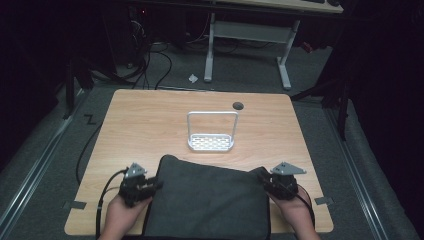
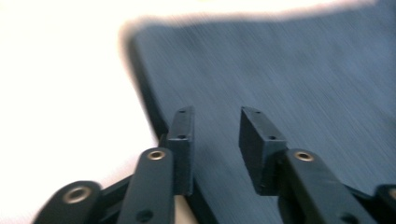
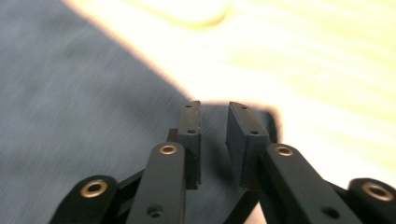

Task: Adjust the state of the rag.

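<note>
A dark grey padded bag (image 1: 210, 200) lies flat on the wooden table (image 1: 150, 115) near its front edge. My left gripper (image 1: 152, 186) sits at the bag's left edge. In the left gripper view its jaws (image 2: 215, 140) stand apart above the bag's grey fabric (image 2: 289, 74), the left one over the bag's rim, with nothing pressed between them. My right gripper (image 1: 262, 179) is at the bag's far right corner. In the right gripper view that gripper (image 3: 214, 135) has a narrow gap between its jaws, above the corner of the fabric (image 3: 70, 102), and does not pinch it.
A white metal rack (image 1: 211, 142) with a tall loop handle stands mid-table, just beyond the bag. A dark round cable hole (image 1: 238, 105) is at the table's far side. A white desk frame (image 1: 250, 35) stands on the floor behind the table.
</note>
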